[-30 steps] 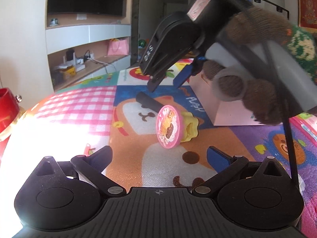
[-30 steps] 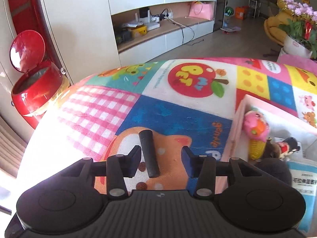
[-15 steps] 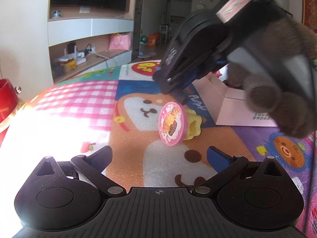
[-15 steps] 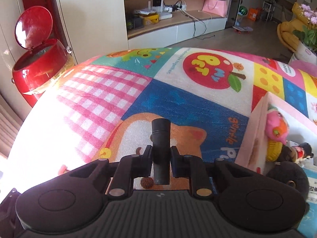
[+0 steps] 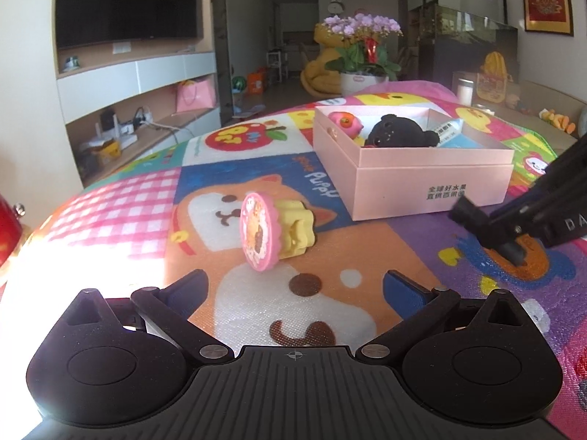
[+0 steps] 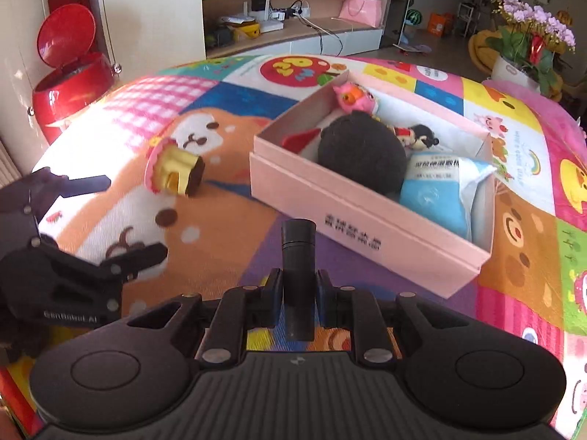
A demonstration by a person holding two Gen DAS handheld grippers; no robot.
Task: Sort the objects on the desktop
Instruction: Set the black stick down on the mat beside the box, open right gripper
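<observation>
My right gripper is shut on a black cylinder, which stands up between its pads just in front of the pink box's near wall. The left wrist view shows the same right gripper and cylinder low over the mat, right of the pink box. A pink-and-yellow cupcake-shaped toy lies on its side on the mat, ahead of my left gripper, which is open and holds nothing. In the right wrist view the toy lies beyond my left gripper.
The box holds a black plush, a pink toy, a small figure and a blue packet. A colourful play mat covers the table. A red bin stands off the left edge, a flower pot behind.
My right gripper closed on the black cylinder, lifted it off the mat and carried it right, to the front of the pink box. The left gripper shifted slightly and stayed open.
</observation>
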